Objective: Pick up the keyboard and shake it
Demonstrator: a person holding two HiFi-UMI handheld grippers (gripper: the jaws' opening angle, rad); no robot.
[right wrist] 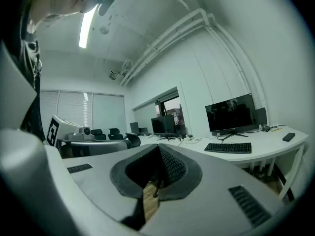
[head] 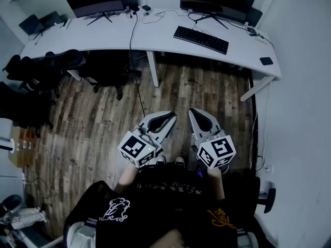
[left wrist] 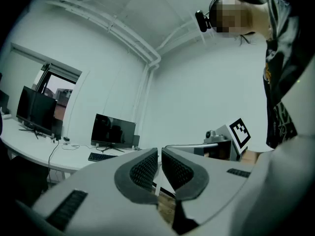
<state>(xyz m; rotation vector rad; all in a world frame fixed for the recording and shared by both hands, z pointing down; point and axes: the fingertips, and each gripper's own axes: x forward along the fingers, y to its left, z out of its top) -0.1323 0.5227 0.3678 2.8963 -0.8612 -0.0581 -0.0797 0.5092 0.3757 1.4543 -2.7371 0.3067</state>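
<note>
The black keyboard [head: 201, 39] lies on the long white desk [head: 155, 40] at the far side of the room, in front of the right monitor [head: 217, 1]. It also shows small in the left gripper view as the keyboard [left wrist: 102, 157] and in the right gripper view as the keyboard [right wrist: 228, 147]. Both grippers are held close to the person's body over the wooden floor, far from the desk. My left gripper [head: 169, 119] is shut with nothing in it, as is my right gripper [head: 195, 113]. Their jaws meet in the gripper views, left gripper [left wrist: 160, 154] and right gripper [right wrist: 160, 150].
A second monitor [head: 101, 1] stands at the desk's left. Black office chairs [head: 106, 68] crowd the floor below the left part. A cable [head: 138, 87] hangs from the desk to the floor. A small dark object [head: 266, 61] lies at the desk's right end.
</note>
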